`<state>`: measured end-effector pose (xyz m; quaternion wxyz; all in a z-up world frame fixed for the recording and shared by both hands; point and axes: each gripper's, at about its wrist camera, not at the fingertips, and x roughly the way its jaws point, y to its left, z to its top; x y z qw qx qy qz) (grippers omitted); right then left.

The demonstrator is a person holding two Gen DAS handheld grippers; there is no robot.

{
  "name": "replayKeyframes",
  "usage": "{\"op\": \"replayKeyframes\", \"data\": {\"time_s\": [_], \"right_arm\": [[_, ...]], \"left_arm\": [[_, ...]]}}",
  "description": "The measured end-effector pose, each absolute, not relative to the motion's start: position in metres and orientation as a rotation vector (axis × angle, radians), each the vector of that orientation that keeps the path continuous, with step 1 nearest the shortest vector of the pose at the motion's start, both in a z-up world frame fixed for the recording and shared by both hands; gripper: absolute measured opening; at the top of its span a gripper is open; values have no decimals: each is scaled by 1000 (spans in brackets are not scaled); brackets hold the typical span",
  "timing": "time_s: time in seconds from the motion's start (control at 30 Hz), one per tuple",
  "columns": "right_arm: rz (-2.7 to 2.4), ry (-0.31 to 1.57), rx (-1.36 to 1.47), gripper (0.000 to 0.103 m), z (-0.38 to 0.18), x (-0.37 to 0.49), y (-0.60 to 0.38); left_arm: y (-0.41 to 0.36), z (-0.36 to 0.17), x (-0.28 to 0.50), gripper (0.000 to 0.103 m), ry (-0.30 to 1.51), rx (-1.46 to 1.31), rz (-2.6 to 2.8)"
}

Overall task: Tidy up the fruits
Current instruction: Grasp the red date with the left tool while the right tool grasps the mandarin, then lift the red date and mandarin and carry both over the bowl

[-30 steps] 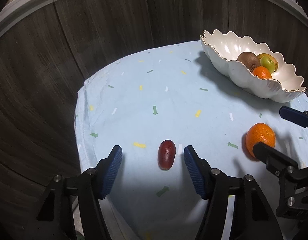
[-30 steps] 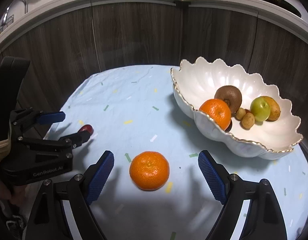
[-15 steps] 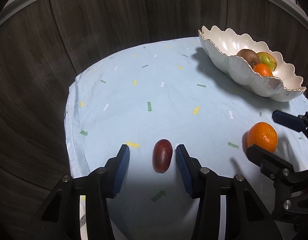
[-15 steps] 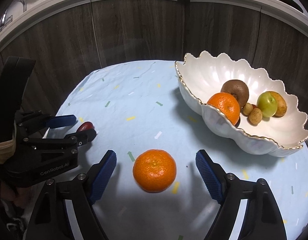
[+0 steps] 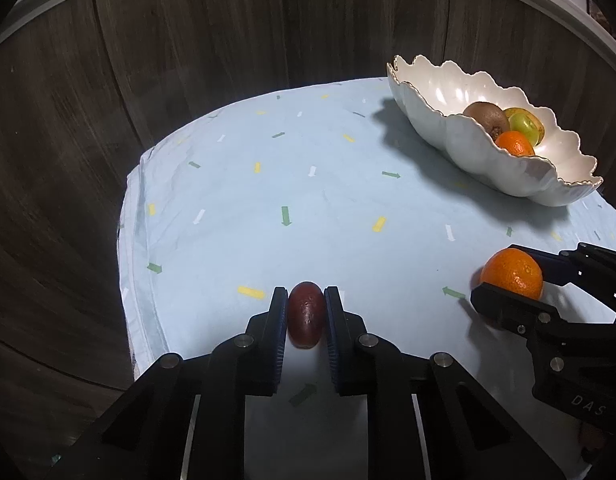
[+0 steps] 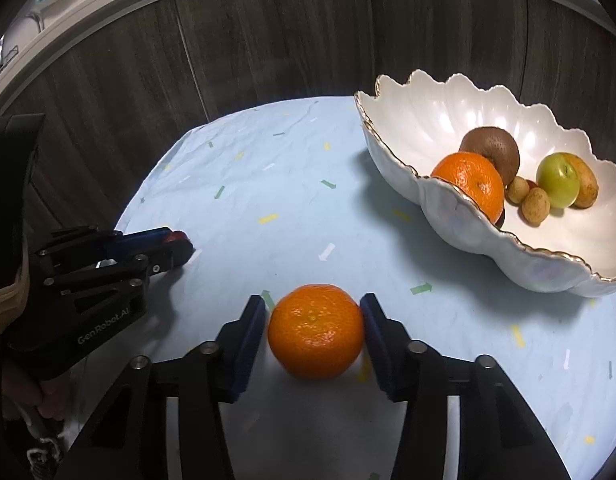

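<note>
On a round table under a pale blue cloth flecked with small coloured arrows, my left gripper has its two blue pads pressed against the sides of a dark red, date-like fruit, which lies on the cloth at the near edge, on the left side of the table. My right gripper sits farther to the right with its fingers drawing together around an orange; the right pad looks to be touching the peel, while on the left I cannot tell whether the pad has met it, and the orange rests on the cloth. From the left wrist, that same orange shows at the right edge between the black fingers of my right gripper. From the right wrist, my left gripper reaches in from the left with the red fruit just peeking out at its tips. A white scalloped bowl with a gold rim stands at the far right of the table, well apart from both grippers. Inside it lie a second orange, a kiwi, a green apple, a yellowish fruit just behind it and two small brown round fruits. Dark wood panels close off the far side.
</note>
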<state>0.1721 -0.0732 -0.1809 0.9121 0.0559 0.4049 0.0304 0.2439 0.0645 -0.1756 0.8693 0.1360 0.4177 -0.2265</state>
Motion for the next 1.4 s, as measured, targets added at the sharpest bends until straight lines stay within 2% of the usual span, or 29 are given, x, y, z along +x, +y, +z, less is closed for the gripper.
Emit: {"op": "replayKeyframes", "data": {"time_s": [0.57,1.07,1.4], "right_arm": [[102,824,112,44,-174,166,-71],[148,760,104,44,-139,148,-84],[111,682,123,44,-108,140,-121]], "left_arm": [[66,-169,236,18,838,294,-450],[56,-137,216,18,832,262,-407],[23,-113,203,18,817,228,-408]]}}
